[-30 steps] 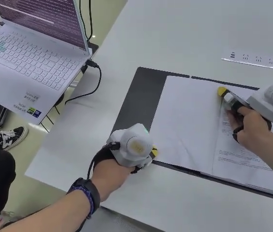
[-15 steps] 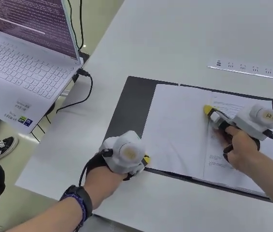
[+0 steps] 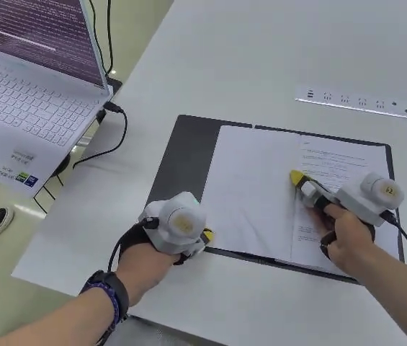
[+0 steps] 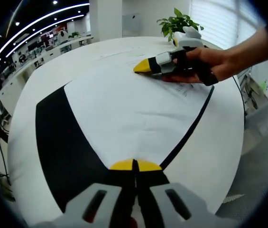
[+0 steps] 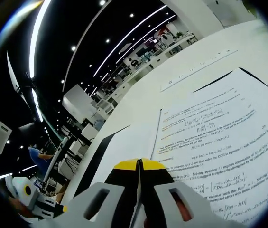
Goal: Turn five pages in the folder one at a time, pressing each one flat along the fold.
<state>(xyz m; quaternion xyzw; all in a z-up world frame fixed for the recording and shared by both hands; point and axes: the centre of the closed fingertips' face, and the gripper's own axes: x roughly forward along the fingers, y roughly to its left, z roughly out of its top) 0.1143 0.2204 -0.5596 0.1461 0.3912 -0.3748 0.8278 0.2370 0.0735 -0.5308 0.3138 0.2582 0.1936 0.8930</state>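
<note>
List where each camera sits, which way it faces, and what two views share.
Head view: on the headset, looking down at the open folder; both forearms, left tongs and right tongs show.
Left gripper view: on the left tongs, facing across the blank page toward the right tongs and hand; own shut tips below.
Right gripper view: on the right tongs, facing along the printed page; own shut tips below.
Shared: head and left gripper views both show the right tongs at the fold.
</note>
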